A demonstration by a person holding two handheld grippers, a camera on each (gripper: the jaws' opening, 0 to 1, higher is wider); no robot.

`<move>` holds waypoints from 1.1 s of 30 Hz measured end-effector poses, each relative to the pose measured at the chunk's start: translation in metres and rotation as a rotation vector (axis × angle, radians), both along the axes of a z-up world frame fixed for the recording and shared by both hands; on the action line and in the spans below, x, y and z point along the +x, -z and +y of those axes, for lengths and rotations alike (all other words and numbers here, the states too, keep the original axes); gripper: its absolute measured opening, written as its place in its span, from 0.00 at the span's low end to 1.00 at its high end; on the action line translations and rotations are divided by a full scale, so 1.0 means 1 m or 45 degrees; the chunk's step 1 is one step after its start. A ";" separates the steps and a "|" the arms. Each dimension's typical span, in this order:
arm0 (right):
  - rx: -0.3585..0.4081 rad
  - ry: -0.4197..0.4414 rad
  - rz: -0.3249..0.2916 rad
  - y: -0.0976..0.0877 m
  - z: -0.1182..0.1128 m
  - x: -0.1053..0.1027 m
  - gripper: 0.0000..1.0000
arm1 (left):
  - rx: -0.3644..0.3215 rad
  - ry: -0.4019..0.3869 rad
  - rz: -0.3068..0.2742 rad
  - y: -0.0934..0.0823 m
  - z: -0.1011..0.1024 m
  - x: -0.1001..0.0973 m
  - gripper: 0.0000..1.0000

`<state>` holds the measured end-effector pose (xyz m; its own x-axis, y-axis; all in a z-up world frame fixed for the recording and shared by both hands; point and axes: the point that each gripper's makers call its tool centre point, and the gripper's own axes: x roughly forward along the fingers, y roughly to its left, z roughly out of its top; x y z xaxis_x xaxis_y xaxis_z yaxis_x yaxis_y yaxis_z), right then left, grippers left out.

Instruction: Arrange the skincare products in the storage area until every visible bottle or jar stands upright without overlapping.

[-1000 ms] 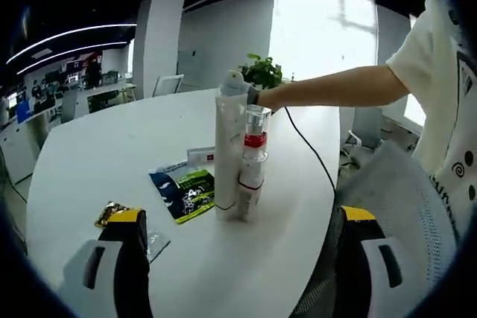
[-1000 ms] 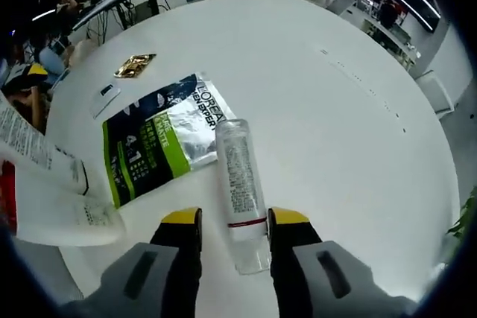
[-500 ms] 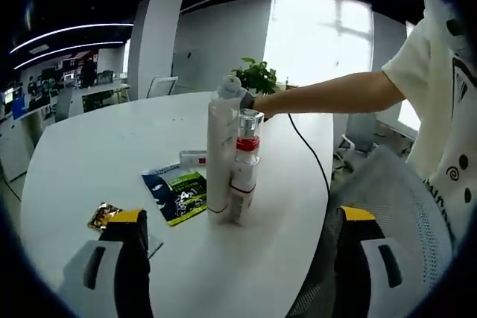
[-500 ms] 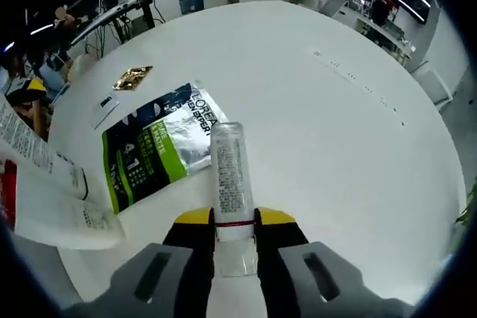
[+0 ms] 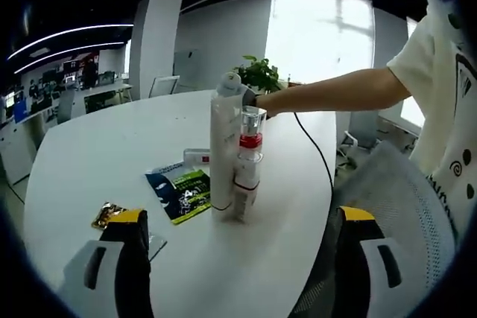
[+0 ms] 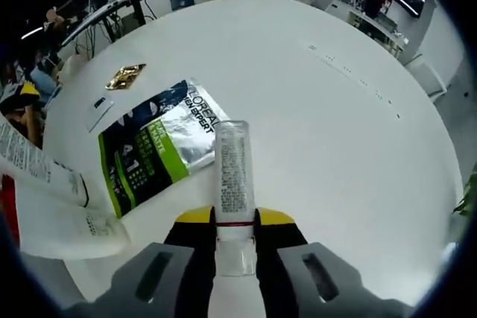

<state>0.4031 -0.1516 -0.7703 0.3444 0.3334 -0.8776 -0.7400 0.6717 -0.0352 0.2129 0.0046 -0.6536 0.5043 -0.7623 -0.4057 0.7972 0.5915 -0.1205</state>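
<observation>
Just beside the green sachet [image 6: 154, 150] on the white table [image 6: 328, 132], the right gripper [image 6: 235, 223] has its jaws pinched on the clear bottle [image 6: 233, 176] near the capped end, body pointing straight away along the jaws. So the long axis is basically lying flat, and it looks like it needs a tip-up to stand. In the left gripper view, the tall white tube [image 5: 223, 150] and red-banded bottle [image 5: 248, 161] stand upright just past the sachet, touching. The left gripper [image 5: 238, 258] hangs spread wide, holding nothing, well short of them.
</observation>
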 end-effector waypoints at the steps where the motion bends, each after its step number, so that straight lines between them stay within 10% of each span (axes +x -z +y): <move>1: 0.001 0.016 0.006 0.000 -0.001 -0.002 0.19 | 0.002 0.000 -0.001 0.000 0.000 0.000 0.98; 33: -0.027 0.060 -0.242 -0.060 -0.046 -0.096 0.19 | 0.252 0.123 -0.126 0.015 -0.004 -0.010 0.87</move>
